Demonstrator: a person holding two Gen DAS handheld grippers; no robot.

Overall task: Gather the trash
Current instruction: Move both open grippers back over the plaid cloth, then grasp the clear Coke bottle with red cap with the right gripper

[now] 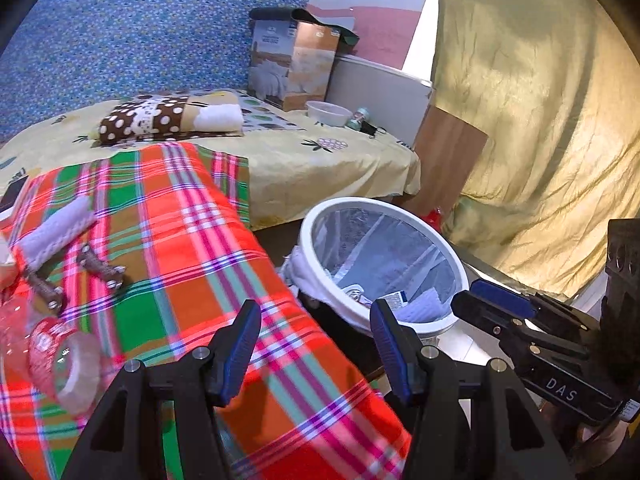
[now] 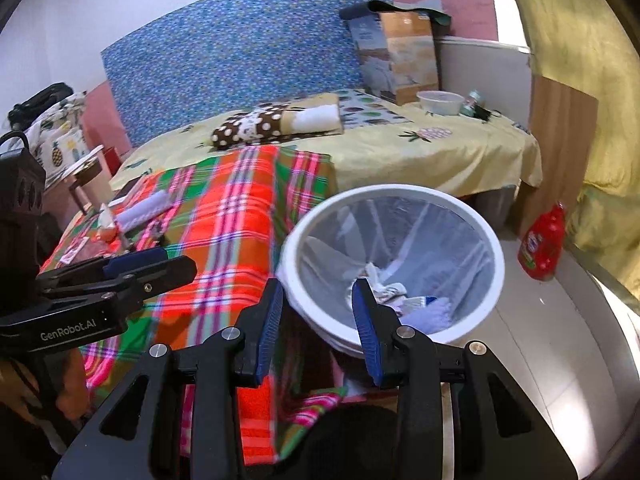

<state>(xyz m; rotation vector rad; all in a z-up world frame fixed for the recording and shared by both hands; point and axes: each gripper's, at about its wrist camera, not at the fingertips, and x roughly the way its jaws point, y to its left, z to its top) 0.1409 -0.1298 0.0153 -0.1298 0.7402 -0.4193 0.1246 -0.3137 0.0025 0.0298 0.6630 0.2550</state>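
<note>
A white trash bin (image 1: 440, 240) with a clear liner stands on the floor beside a table covered in a red-green plaid cloth (image 1: 192, 248); it holds paper and wrapper scraps (image 2: 404, 300). My left gripper (image 1: 316, 344) is open and empty over the cloth's right edge. My right gripper (image 2: 318, 312) is open and empty just before the bin's near rim (image 2: 320, 320). On the cloth at the left lie a white ribbed piece (image 1: 56, 232), two small brown wrappers (image 1: 100, 266), a tape roll (image 1: 76, 372) and clear plastic (image 1: 16, 332).
A bed (image 1: 320, 160) with a yellow sheet and a folded dotted cloth (image 1: 160, 118) lies behind. A cardboard box (image 1: 292, 64) and white bowl (image 1: 328, 114) stand at its far end. A red bottle (image 2: 544, 240) stands on the floor by a yellow curtain (image 1: 540, 100).
</note>
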